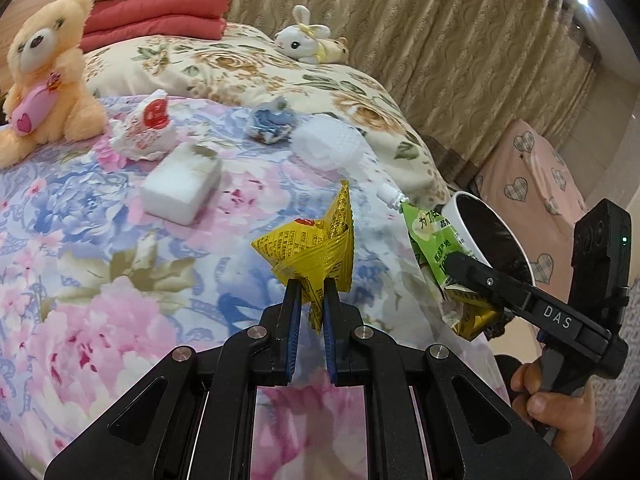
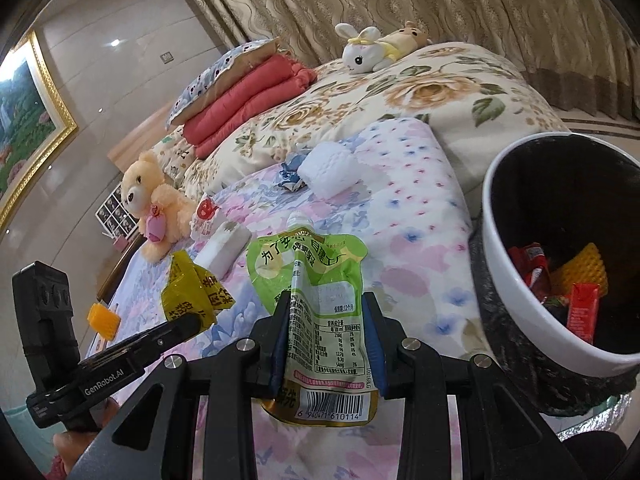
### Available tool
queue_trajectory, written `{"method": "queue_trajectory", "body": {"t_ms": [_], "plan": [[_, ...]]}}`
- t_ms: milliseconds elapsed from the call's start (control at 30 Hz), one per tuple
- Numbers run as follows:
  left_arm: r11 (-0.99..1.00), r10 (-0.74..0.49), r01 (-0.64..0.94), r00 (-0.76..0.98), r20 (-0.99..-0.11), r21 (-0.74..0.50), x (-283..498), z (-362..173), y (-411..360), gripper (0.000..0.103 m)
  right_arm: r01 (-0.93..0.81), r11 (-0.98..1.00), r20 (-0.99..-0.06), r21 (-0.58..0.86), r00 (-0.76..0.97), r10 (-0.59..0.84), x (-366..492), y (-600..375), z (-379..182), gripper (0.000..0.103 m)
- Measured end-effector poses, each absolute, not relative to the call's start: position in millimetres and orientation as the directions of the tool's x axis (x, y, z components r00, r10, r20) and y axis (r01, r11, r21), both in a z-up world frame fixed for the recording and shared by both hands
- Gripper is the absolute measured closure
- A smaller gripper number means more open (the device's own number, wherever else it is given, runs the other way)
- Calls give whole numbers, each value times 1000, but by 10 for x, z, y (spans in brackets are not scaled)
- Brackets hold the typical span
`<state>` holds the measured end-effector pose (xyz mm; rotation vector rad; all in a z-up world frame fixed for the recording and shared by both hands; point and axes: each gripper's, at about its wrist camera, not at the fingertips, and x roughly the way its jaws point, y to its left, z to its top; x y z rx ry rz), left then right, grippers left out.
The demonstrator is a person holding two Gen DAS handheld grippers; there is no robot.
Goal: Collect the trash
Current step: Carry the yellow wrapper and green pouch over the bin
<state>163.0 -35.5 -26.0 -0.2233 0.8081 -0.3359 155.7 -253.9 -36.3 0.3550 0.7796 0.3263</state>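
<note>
Trash bin (image 2: 560,264) stands off the bed's (image 2: 420,240) near edge, right of both tools. My right tool (image 2: 326,336), nearer it, pinches the green pouch (image 2: 316,280) upright; my left tool (image 1: 310,312) pinches the yellow wrapper (image 1: 312,248).

Left gripper (image 1: 311,292) jaws pinch a yellow wrapper (image 1: 310,248) above the bedspread (image 1: 120,240).

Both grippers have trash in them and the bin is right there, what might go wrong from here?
1. The left gripper pinches the yellow wrapper only at its lower corner; it could slip out before reaching the bin.
2. The green pouch in the right gripper stands tall and floppy, so its spout may catch the bin's rim.
3. Both grippers are close together; heading for the bin at once, they might bump.
</note>
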Motion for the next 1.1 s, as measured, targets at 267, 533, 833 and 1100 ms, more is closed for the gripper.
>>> {"method": "queue_trajectory", "body": {"t_ms": [267,533,833,1100], "plan": [[917,-397,252,629,-668,-308,1603,-213,-574,93,-133,888,-598,441,694,401,1455,-2722,-292,70],[903,-428,310,610,-667,-296,1602,-159,-868,94,-94,892,-581,443,727,366,1358,-3014,-206,70],[879,-467,388,583,-665,-277,1633,-74,-1269,93,-28,894,-565,447,766,307,1239,-3433,-119,70],[856,-493,450,559,-667,-255,1660,-4,-1624,94,22,894,-558,448,788,260,1163,-3743,-82,70]]}}
